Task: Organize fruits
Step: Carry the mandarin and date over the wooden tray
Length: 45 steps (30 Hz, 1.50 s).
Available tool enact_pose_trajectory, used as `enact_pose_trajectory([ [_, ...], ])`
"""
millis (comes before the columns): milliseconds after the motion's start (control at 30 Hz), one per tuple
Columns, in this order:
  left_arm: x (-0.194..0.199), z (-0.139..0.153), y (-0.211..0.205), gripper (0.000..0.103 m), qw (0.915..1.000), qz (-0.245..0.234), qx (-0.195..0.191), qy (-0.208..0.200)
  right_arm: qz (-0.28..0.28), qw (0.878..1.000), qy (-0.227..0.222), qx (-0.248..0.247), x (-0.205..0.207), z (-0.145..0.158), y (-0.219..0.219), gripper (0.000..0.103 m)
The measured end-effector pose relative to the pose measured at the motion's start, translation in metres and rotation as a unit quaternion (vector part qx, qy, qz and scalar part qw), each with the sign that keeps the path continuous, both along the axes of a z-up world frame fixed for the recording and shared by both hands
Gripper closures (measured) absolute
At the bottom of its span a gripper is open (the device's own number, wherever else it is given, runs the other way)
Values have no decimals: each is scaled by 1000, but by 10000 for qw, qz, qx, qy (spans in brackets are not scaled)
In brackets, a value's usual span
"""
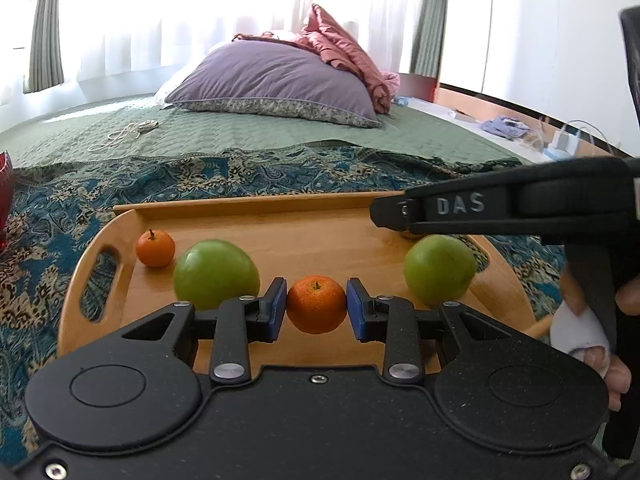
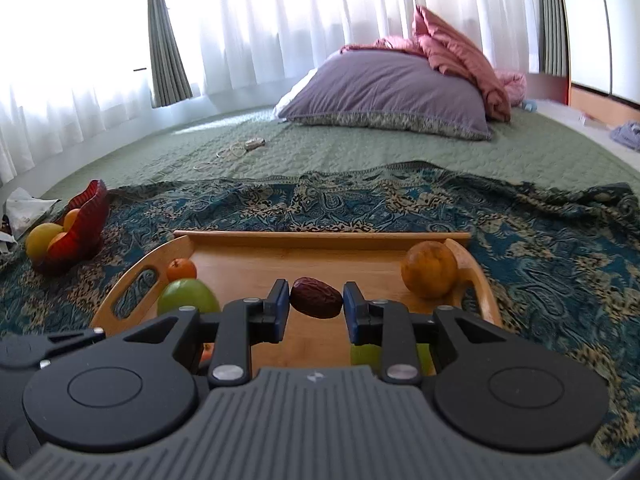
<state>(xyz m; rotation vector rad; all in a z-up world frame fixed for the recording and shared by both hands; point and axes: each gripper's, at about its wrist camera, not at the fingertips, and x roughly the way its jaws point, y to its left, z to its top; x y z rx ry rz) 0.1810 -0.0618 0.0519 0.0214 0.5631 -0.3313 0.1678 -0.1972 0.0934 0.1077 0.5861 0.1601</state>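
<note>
Centrally, a small mandarin [image 1: 316, 304] is pinched between the blue pads of the left gripper [image 1: 316, 309] over the wooden tray [image 1: 256, 206], between two green apples [image 1: 216, 273]. A dark date [image 2: 316, 297], apparently clear of the tray, is clamped by the right gripper [image 2: 316, 304].

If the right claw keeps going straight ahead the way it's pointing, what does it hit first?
The right claw, shut on a brown date, points across the wooden tray. Its far rim lies first in line, though the claw may sit high enough to pass over; depth is unclear. The orange sits off to the right.
</note>
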Motion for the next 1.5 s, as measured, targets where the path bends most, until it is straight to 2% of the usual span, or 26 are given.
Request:
enact_pose_trajectory([
  [367,40,-12,-9,72,9996,167,159,179,-179,9975,626,257,50,-14,-11,70],
  [700,54,-17,-17,72,9994,106,283,160,-272,9938,1063,198,72,-24,-11,70],
  [1067,56,-19,-27,72,9992,4,369,137,-311,9903,1350,91,82,-30,-10,70],
  [1500,57,-20,-28,71,9989,26,436,141,-364,9891,1416,165,82,-33,-16,66],
])
